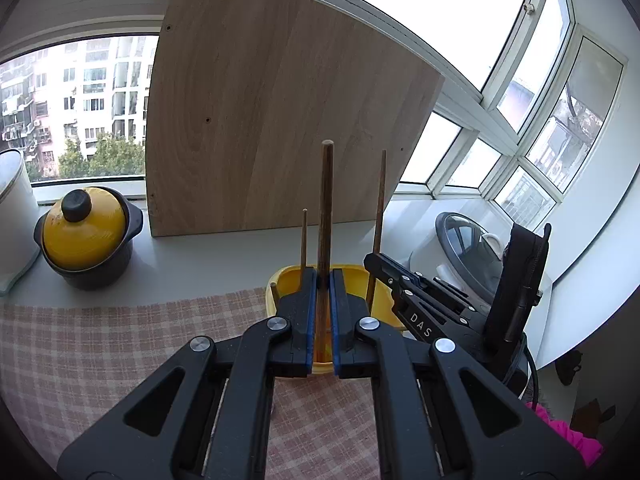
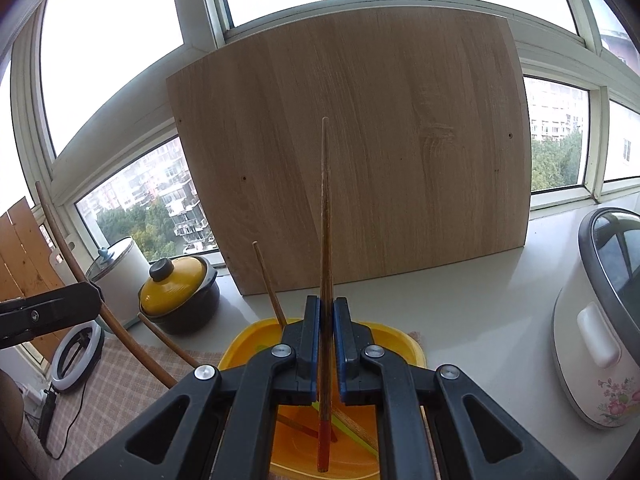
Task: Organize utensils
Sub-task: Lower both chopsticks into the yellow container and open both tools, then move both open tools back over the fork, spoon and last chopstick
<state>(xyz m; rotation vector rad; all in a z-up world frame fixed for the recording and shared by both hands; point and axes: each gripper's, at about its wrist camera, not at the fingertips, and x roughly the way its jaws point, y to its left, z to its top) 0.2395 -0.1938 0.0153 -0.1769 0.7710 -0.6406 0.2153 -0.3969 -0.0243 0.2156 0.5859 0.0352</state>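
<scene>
Left gripper (image 1: pixel 323 280) clamped on brown chopstick (image 1: pixel 326 208), right gripper (image 2: pixel 326 308) on red-tipped chopstick (image 2: pixel 325 216); both upright, lower ends inside yellow container (image 2: pixel 400 338) directly below.

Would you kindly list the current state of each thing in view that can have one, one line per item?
left gripper: shut on a brown chopstick, held upright over the yellow container.
right gripper: shut on a red-tipped chopstick, lower end in the container.
yellow container: open, chopsticks inside.
yellow-lidded pot: lid on.
rice cooker: lid closed.
wooden board: leaning upright against the window.
</scene>
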